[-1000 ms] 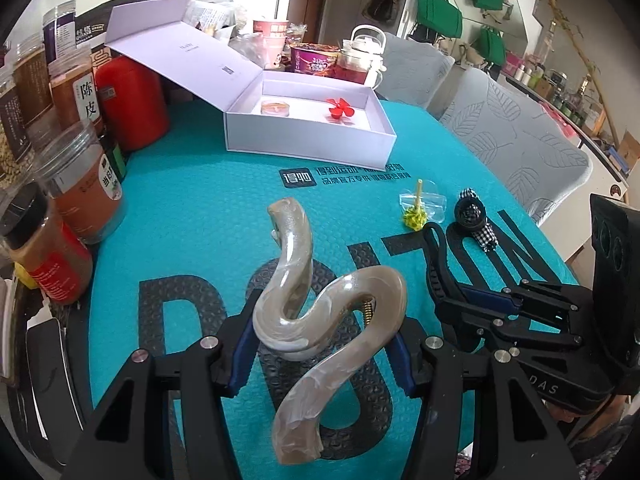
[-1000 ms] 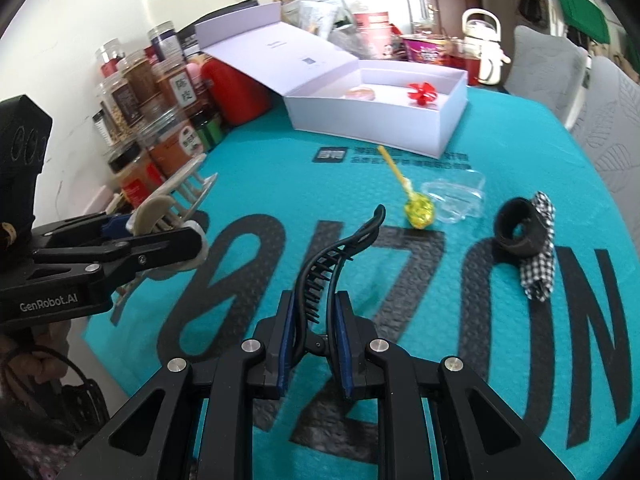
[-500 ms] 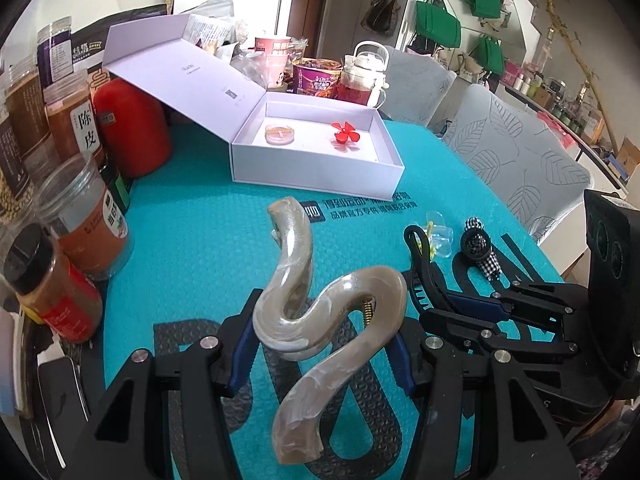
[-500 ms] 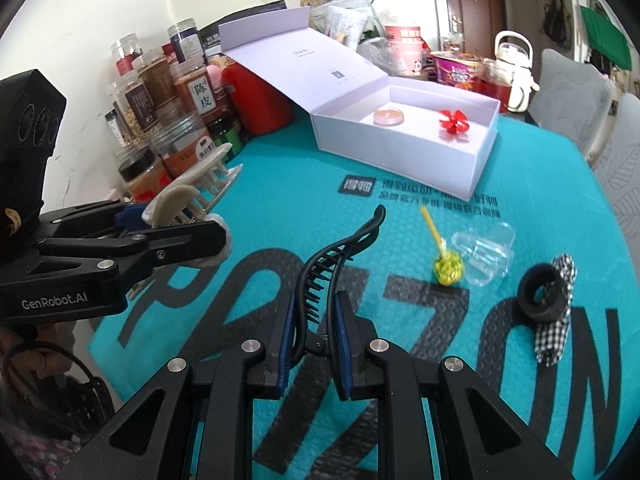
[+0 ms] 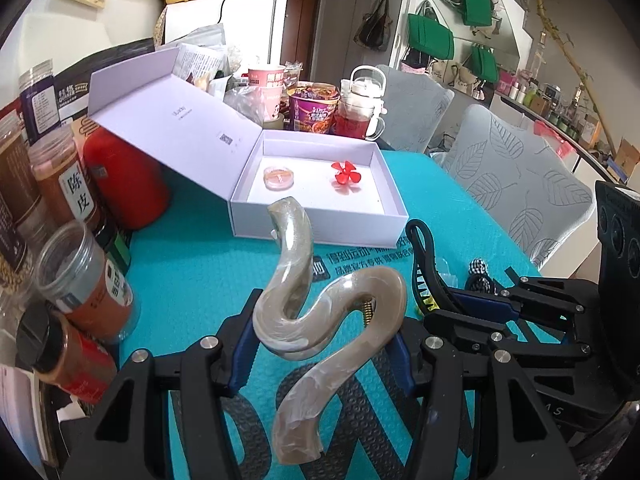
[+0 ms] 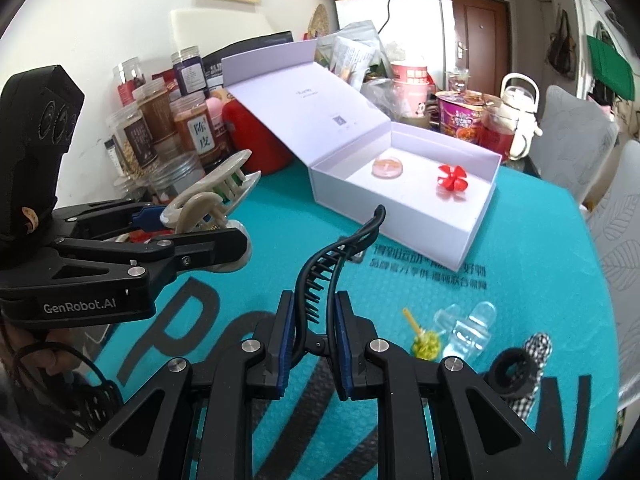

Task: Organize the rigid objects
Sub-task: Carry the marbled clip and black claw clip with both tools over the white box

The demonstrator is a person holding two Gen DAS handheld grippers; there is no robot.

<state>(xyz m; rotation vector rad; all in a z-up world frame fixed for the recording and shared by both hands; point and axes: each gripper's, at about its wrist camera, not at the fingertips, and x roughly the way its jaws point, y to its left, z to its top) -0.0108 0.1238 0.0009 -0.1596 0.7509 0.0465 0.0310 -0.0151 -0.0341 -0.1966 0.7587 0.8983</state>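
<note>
My left gripper (image 5: 320, 344) is shut on a beige marbled S-shaped hair claw clip (image 5: 316, 312), held above the teal mat; from the right wrist view the same clip (image 6: 208, 200) shows its teeth at the left. My right gripper (image 6: 312, 340) is shut on a black toothed hair clip (image 6: 328, 264), also seen in the left wrist view as the black clip (image 5: 424, 264). Ahead lies an open white box (image 5: 320, 220) with its lid leaning back. Inside it are a round pink tin (image 5: 279, 176) and a red flower clip (image 5: 346, 173).
On the mat lie a yellow pick (image 6: 424, 340), a clear clip (image 6: 464, 324) and a black scrunchie with checked ribbon (image 6: 516, 372). Spice jars (image 5: 80, 280) and a red canister (image 5: 124, 176) crowd the left edge. Cups and a teapot (image 5: 362, 108) stand behind the box. Grey chairs (image 5: 520, 192) stand at right.
Both grippers have risen and moved toward the white box, each keeping its clip. The box now looks nearer and its inside is more in view.
</note>
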